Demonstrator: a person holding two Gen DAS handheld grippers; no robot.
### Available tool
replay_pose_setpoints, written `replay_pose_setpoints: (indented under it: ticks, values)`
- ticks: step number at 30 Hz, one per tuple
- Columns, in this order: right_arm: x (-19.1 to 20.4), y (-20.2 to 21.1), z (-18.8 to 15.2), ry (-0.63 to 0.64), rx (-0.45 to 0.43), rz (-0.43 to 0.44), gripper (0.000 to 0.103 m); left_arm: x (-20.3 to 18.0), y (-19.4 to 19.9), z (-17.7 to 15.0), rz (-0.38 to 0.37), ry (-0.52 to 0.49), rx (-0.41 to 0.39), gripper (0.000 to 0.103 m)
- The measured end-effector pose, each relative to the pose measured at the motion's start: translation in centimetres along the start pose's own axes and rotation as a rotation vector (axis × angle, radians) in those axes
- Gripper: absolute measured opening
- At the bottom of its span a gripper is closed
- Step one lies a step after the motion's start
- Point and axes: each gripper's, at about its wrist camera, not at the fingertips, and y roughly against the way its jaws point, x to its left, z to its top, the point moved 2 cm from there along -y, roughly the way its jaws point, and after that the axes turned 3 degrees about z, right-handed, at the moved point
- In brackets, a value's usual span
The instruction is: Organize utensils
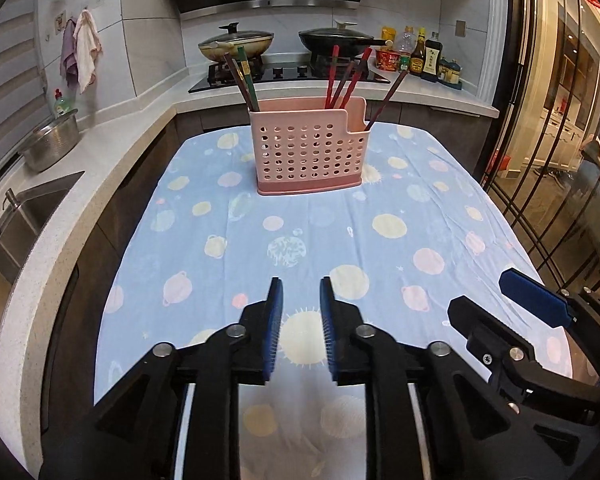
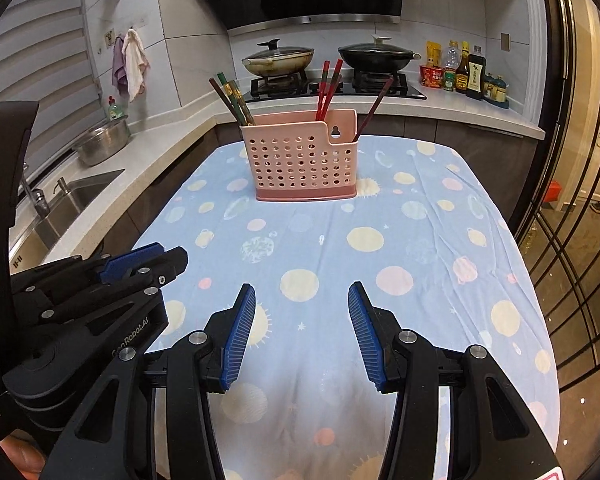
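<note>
Both tools hang empty before the utensil holder

The pink holder (image 1: 308, 146), chopsticks (image 1: 342, 76) upright inside, stands straight ahead, well apart, on the table (image 1: 340, 240); left tool (image 1: 301, 330) slightly parted, right tool (image 2: 302, 334) wider, neither clearly nearer.

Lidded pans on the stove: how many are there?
2. A cream-coloured lidded pan sits on the left burner, and a black lidded pan sits on the right burner. None seems hidden.
</note>
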Motion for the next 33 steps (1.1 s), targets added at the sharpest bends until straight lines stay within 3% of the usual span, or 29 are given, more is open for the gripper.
replay_pose_setpoints:
  ticks: [4,13,24,33]
  values:
    - [-0.3,-0.2,-0.4,0.007,0.015,-0.017,0.048,0.0,0.1,-0.4,0.015,-0.015,-0.007,0.042]
    - [-2.3,0.1,-0.3,0.000,0.016,-0.091,0.070,0.6,0.4,-0.4,0.083,-0.032,-0.038,0.089]
    - [-3.6,0.5,0.5,0.041,-0.014,-0.158,0.084,1.2,-0.4,0.3,0.107,-0.034,-0.036,0.094]
    - [-4.0,0.1,1.3,0.048,-0.009,-0.150,0.084,1.6,-0.8,0.8,0.124,-0.027,-0.037,0.095]
